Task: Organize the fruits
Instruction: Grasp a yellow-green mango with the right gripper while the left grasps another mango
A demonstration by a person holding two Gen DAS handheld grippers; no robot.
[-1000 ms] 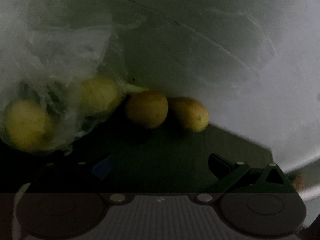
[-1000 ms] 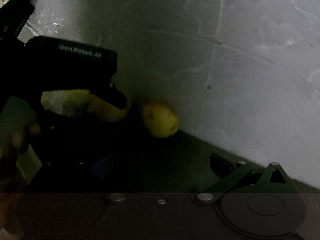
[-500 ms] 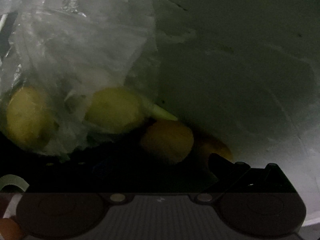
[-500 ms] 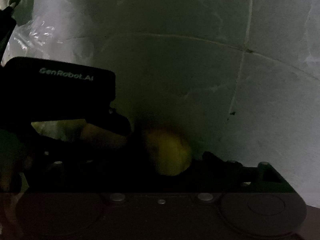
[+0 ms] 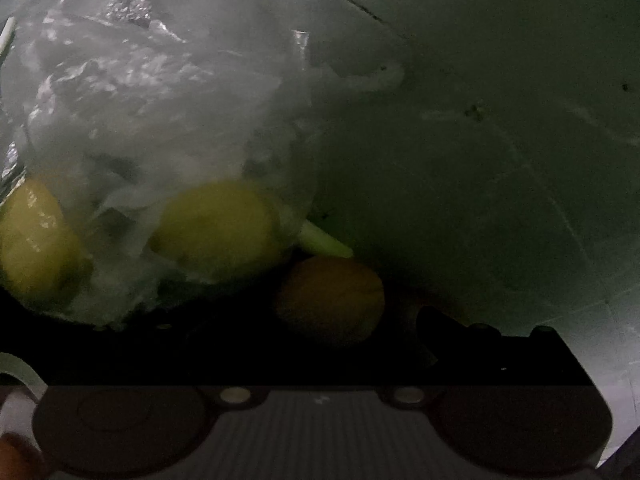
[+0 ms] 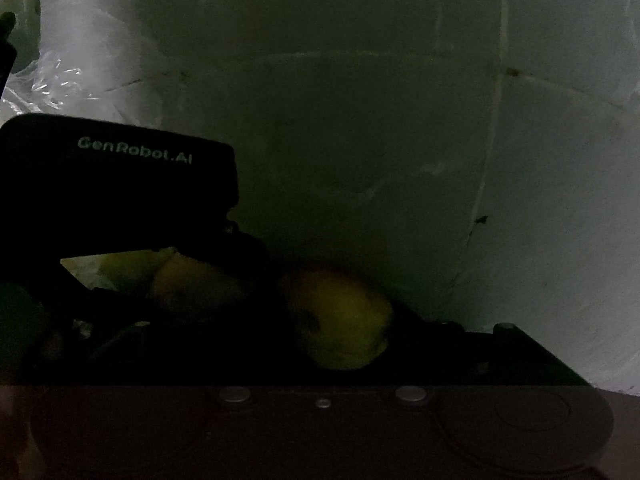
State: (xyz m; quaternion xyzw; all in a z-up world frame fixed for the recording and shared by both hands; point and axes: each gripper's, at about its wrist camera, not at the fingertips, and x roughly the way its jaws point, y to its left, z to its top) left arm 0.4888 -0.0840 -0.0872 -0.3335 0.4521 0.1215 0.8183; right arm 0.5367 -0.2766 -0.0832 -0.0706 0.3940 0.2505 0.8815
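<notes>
In the dim left wrist view a clear plastic bag point(image 5: 152, 128) holds two yellow fruits point(image 5: 216, 228) point(image 5: 32, 244). An orange fruit point(image 5: 332, 300) lies loose between the fingers of my left gripper point(image 5: 304, 332), which stands open around it. In the right wrist view a yellow-green fruit point(image 6: 344, 320) lies between the fingers of my right gripper point(image 6: 304, 332), which looks open; its fingers are nearly lost in the dark. The left gripper body point(image 6: 116, 192) fills that view's left, with the orange fruit point(image 6: 192, 284) under it.
A pale tiled wall point(image 6: 400, 120) stands right behind the fruit. The surface under the fruit is dark. A pale green stalk point(image 5: 324, 240) pokes out from behind the bag.
Both grippers have moved forward and down toward the loose fruit. Each fruit now sits between the fingers, much closer. The second loose fruit has left the left wrist view.
</notes>
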